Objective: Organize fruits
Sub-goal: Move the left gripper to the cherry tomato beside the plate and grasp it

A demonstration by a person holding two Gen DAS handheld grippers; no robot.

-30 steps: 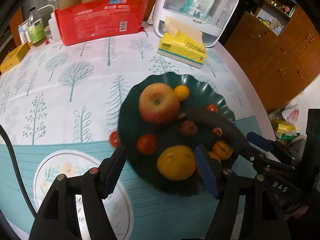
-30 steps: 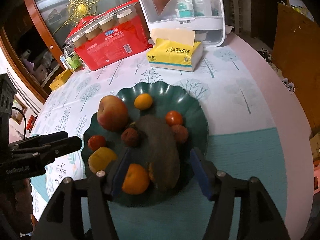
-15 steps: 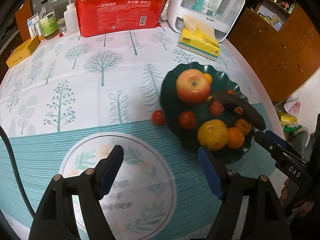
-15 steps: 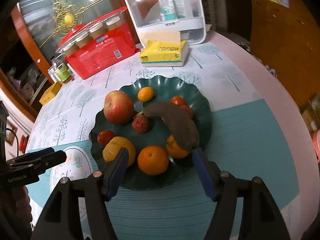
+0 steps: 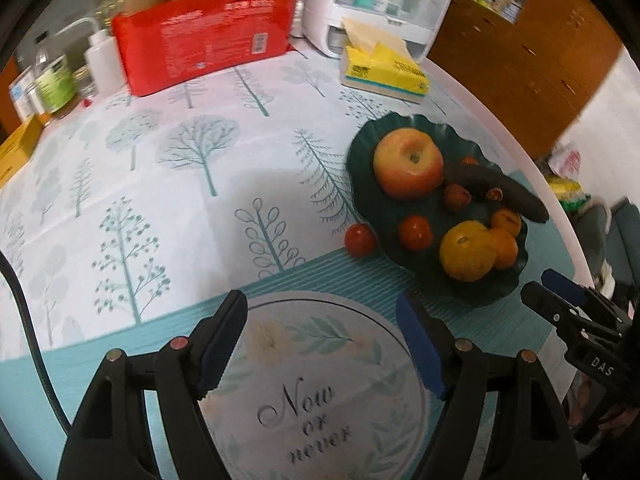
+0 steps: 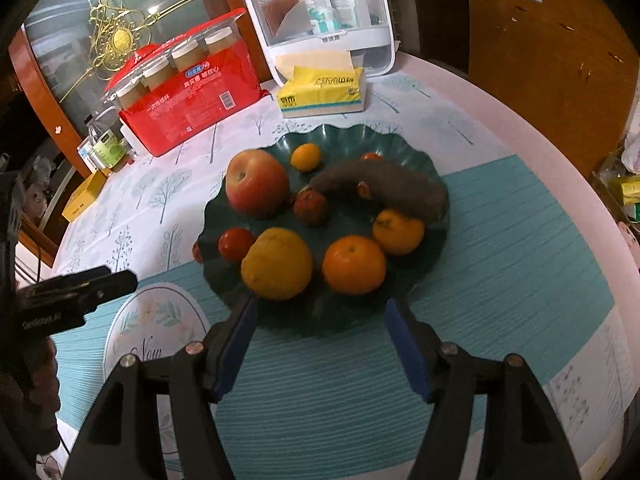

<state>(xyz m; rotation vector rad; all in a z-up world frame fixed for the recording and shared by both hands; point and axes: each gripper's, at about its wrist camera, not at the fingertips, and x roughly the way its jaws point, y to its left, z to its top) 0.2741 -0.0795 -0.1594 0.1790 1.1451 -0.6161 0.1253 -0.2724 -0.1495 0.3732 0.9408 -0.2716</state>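
A dark green scalloped plate [image 6: 416, 148] [image 5: 360, 148] holds an apple [image 6: 256, 182], a dark overripe banana [image 6: 392, 186], a yellow citrus [image 6: 276, 264], two oranges [image 6: 354, 264], a small tomato [image 6: 236, 242] and other small fruit. One small red tomato [image 5: 359, 240] lies on the tablecloth just left of the plate. My left gripper [image 5: 322, 330] is open and empty, above the round mat, short of the plate. My right gripper [image 6: 320, 332] is open and empty at the plate's near edge.
At the back stand a red pack of paper cups [image 6: 188, 92], a yellow tissue box [image 6: 320, 94], a white cosmetics case [image 6: 320, 8] and bottles [image 5: 52, 80]. The round table's edge [image 6: 560, 152] curves on the right, wooden cabinets beyond.
Both grippers have pulled back from the plate. The left one has also swung left, now over the round mat. The banana lies on the plate, no longer between the right gripper's fingers.
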